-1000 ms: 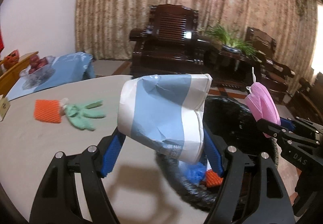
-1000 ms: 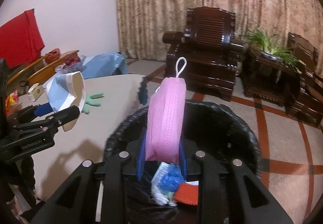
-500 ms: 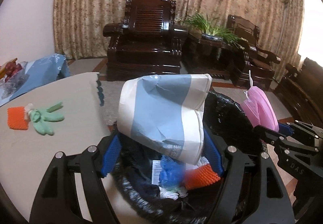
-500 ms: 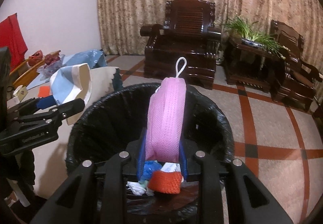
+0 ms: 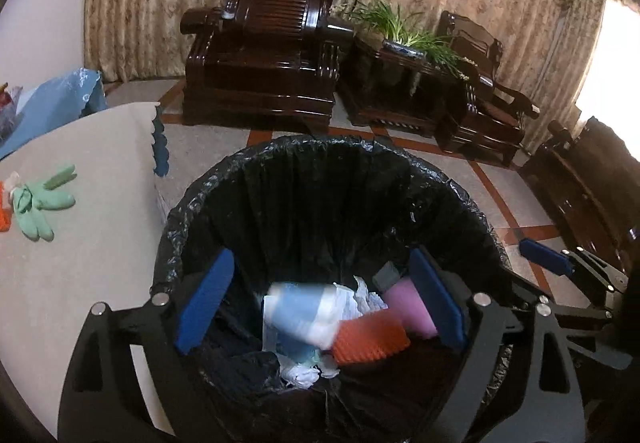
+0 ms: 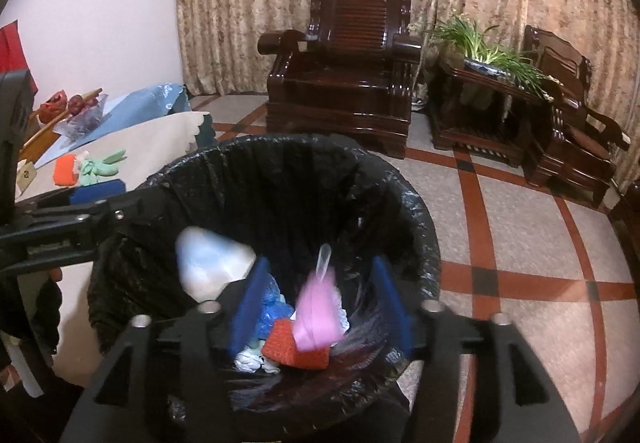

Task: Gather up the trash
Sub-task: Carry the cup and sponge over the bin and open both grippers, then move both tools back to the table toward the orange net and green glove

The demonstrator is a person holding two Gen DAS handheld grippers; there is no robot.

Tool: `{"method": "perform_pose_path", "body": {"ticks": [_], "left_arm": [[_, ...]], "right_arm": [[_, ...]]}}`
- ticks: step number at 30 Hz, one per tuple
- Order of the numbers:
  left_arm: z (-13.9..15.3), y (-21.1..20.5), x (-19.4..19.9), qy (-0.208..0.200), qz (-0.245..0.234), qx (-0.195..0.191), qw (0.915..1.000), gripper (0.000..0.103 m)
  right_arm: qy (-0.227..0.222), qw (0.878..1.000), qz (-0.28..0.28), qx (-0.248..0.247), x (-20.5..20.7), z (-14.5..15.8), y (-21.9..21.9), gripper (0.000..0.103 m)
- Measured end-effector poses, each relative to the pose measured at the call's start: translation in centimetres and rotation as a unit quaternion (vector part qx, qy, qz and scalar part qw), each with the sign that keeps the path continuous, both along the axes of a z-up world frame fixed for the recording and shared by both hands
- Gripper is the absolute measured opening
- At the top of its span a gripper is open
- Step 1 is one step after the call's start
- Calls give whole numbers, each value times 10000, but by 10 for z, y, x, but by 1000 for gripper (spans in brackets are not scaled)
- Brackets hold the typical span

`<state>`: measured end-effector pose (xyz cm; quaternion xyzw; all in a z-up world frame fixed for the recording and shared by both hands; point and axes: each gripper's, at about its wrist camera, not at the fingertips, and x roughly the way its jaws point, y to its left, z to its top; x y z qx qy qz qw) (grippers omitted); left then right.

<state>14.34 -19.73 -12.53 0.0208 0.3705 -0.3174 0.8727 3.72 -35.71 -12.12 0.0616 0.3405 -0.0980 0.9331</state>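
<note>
Hovering over the bin (image 5: 328, 179), both claws stand released, their jaws having just been opening with nothing left between them. The left claw (image 5: 320, 303) has let go of the cup (image 5: 298, 313), which shows blurred among the rubbish at the bottom of the liner. The right claw (image 6: 320, 305) has let go of the pink sponge (image 6: 316, 317), also blurred, over the orange piece (image 6: 296, 349) and crumpled paper already inside. On the counter (image 5: 80, 263) beside the bin, a green glove (image 5: 38, 201) and another orange piece (image 6: 66, 169) lie uncollected, touching or nearly so.

Judging from this, the drop looks sound, so the risk lies in what follows. Both claws sit low at the rim, and the black liner is loose and crinkled there; a finger pulled back carelessly could snag the plastic and drag it off the rim or tip the bin. The two claws are also close together, so turning both toward the counter at once could knock them into each other. The glove is limp and flat, and a shallow pinch may catch only a finger of it and let it slip.
</note>
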Motion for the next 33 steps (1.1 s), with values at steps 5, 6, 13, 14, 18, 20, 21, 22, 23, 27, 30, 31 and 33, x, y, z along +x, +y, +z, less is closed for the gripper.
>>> {"method": "perform_pose_path", "body": {"ticks": [5,6,13,14,18,20,21,22,23,27,30,31,33], "left_arm": [[12,20,0,-165,236,-24,9996,89],[16,28,-1,-240,327,-37,9992,90],[39,93,2,-529,1057,-35,9930,92],[41,104,4,-554,1192,-28,9913,92],[49,147,11,-669,1663,45,9838,92],[51,166,14,-699,1883,100,9796,92],[51,178,16,-710,2026,135,9766,92],[53,186,18,-717,2108,155,9748,92],[53,194,20,-730,2202,192,9725,92],[55,225,25,-814,2525,323,9636,92],[54,248,33,-824,2747,414,9571,92],[53,257,36,-832,2826,465,9545,92],[52,268,41,-842,2932,524,9509,92]], "right_arm": [[-209,9998,34,-8,-4,8,8,97],[-228,9997,60,6,-4,10,9,97],[-436,9980,445,115,11,26,44,97],[-464,9973,551,104,16,29,52,97],[-573,9948,827,127,32,38,77,97],[-641,9928,1003,136,43,44,92,97],[-668,9920,1068,125,46,46,100,97],[-697,9910,1141,117,52,48,107,97],[-715,9902,1196,119,56,50,113,97],[-797,9851,1516,127,81,57,143,97],[-850,9815,1714,113,99,59,165,97],[-853,9805,1763,132,104,59,172,97],[-853,9789,1846,202,119,60,184,97]]}}
